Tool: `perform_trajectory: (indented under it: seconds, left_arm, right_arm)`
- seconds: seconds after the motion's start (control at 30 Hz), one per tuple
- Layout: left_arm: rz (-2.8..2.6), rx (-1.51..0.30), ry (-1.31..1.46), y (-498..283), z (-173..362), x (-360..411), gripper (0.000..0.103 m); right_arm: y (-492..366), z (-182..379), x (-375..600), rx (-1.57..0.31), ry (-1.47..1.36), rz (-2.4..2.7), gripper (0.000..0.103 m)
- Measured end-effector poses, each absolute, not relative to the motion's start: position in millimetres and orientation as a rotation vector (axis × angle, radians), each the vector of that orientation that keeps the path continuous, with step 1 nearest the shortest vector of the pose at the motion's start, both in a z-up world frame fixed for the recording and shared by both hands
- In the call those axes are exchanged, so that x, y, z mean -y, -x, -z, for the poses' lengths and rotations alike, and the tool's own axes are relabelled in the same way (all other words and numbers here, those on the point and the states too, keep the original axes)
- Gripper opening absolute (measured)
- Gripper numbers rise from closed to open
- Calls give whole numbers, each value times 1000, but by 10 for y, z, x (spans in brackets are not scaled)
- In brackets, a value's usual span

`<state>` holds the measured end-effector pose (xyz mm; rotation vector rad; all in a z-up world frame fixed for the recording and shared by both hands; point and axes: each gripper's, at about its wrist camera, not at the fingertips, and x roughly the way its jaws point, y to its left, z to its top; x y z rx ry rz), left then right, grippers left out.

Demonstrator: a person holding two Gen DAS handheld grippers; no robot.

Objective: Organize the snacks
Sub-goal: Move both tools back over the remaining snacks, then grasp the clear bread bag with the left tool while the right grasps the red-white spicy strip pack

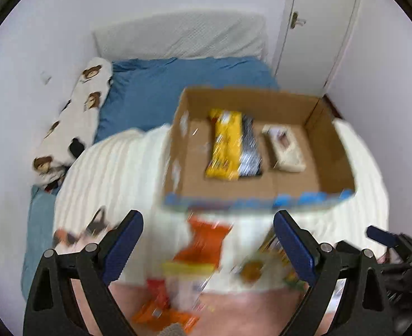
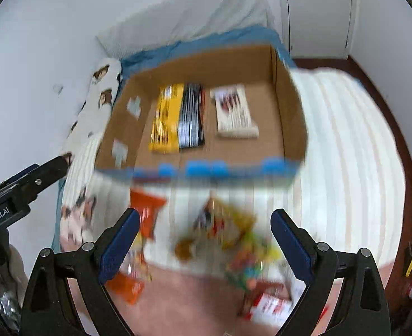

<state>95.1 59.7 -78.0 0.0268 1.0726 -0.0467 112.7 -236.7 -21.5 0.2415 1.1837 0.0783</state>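
Note:
A brown cardboard box stands on a bed. In it lie a yellow packet, a black packet and a white packet, side by side. In front of the box lie loose snacks: an orange packet and a colourful packet. My left gripper is open and empty above them. My right gripper is open and empty too. Both views are blurred.
The bed has a white ribbed blanket, a pink cover, a blue sheet and a bear-print pillow. A white door is at the back right. More orange packets lie near the front edge.

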Motion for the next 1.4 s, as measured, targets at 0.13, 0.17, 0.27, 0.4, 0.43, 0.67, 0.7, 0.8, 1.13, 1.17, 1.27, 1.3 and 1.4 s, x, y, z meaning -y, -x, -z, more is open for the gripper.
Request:
perform_trajectory:
  seconds: [0.13,0.17,0.27,0.4,0.43,0.67,0.7,0.8,1.13,1.17,1.27,1.3,1.4]
  left_arm:
    - [1,-1175,-61,-565,1206,-693,96]
    - [-5,-1209,-62,-468,1352,-724,96]
    - [-31,-1303,-44,-285,1746,-794,96]
    - [-49,-1387,-35,-133,2162,-782,96]
    - [-52,-1399,-42,-103,2240,-763,96]
    - [-31,-1437,-90,50,2523,-576,96]
    - [-29,-1439,-89,58,2541,-570,96]
    - [-36,-1433,-76,66,2531,-592,96]
    - [-81,-1424,-5,-66,2380,-857,96]
    - [-86,-1423,0,-82,2367,-892,96]
    - [-99,-1429,20,-134,2370,-1027,96]
    - [-97,-1435,26,-153,2379,-1070,96]
    - [-91,-1456,27,-232,2433,-1159,96]
  right_arm:
    - [-723,657,2491,-1289,-223,-39,97]
    - [-608,814,2544,-1331,-217,-33,97]
    - [-393,1171,2635,-1437,-156,-8,97]
    - [-199,1595,2631,-1570,71,-3,97]
    - [-163,1686,2603,-1594,153,-5,97]
    - [-94,2090,2525,-1647,460,4,77]
    - [-110,2087,2551,-1648,419,3,70]
    - [-191,1967,2652,-1626,255,14,59]
    - [-431,1704,3093,-1535,-453,-12,77]
    - [-420,1684,3057,-1527,-357,-11,77]
    - [-366,1744,2830,-1582,-18,-24,77]
    - [-322,1816,2752,-1606,88,-33,78]
    - [-201,2003,2600,-1644,257,-54,72]
